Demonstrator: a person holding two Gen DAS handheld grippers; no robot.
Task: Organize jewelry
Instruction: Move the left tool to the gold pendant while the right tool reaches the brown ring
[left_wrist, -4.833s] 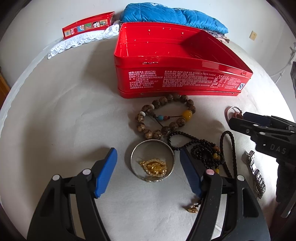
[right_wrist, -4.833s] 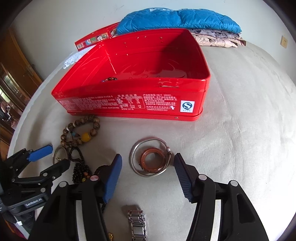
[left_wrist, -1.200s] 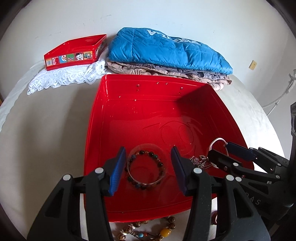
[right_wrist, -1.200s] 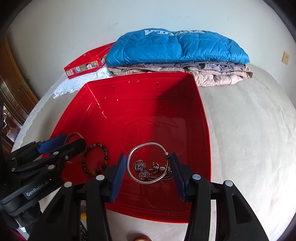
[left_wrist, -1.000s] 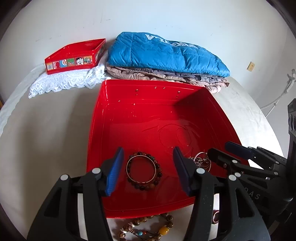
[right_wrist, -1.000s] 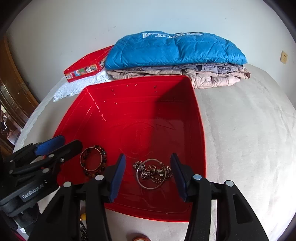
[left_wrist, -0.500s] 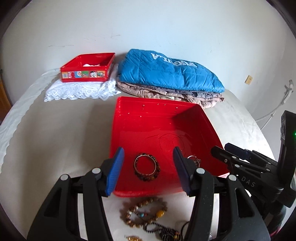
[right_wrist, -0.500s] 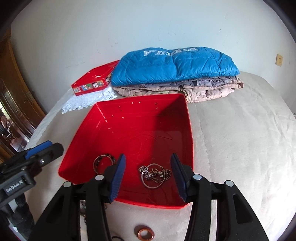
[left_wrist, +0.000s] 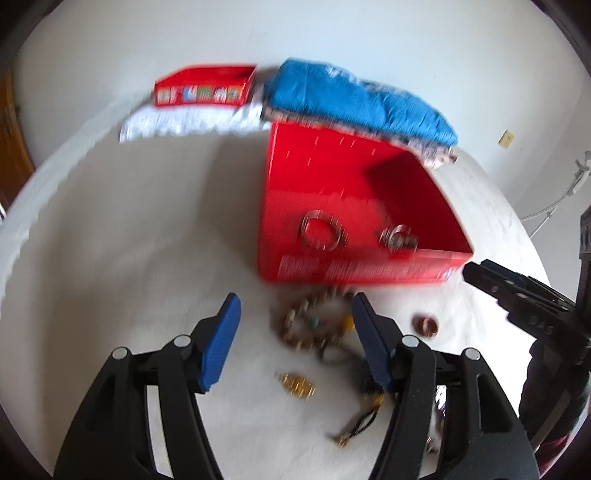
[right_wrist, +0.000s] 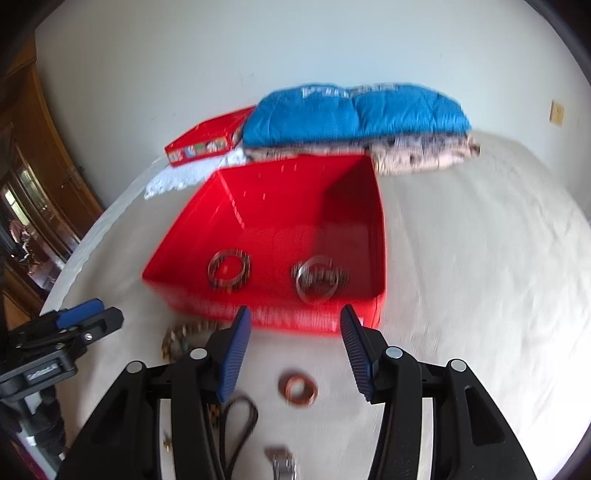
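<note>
White print on the open red rectangular tin (left_wrist: 354, 273) is blurred past reading. Inside lie a dark beaded bracelet (right_wrist: 229, 271) and a silver bangle with chain (right_wrist: 317, 277). The left gripper (left_wrist: 295, 332) spreads wide over a wooden bead bracelet (left_wrist: 314, 321); the right gripper (right_wrist: 293, 349), also wide and empty, hangs above a copper-brown ring (right_wrist: 298, 390).
</note>
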